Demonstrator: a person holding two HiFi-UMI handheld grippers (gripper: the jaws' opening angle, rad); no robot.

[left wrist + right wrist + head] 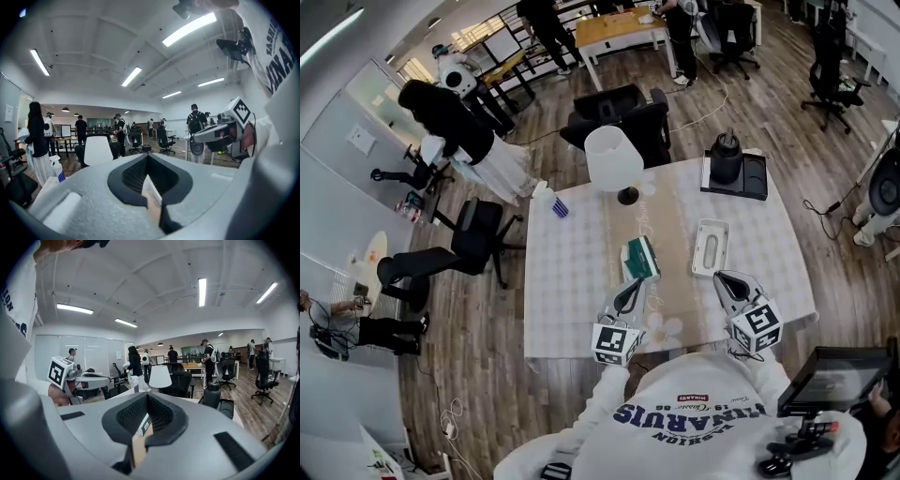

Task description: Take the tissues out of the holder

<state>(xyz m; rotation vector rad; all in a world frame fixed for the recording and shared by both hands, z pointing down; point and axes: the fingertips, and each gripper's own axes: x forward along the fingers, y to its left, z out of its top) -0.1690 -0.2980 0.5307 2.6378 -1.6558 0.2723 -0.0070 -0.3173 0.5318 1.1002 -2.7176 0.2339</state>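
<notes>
Left claw (632, 286) and right claw (722, 278) both pressed together, empty; I hover near tissues (640, 259) and holder (710, 247).

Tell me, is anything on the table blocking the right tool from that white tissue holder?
Nothing visible does. The right tool sits just short of the white tissue holder, with only bare tablecloth between them. The green tissue pack lies aside, ahead of the left tool.

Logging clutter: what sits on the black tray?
A black jug stands on the tray's left half; the right half is bare. Whatever lies beneath the jug is covered.
</notes>
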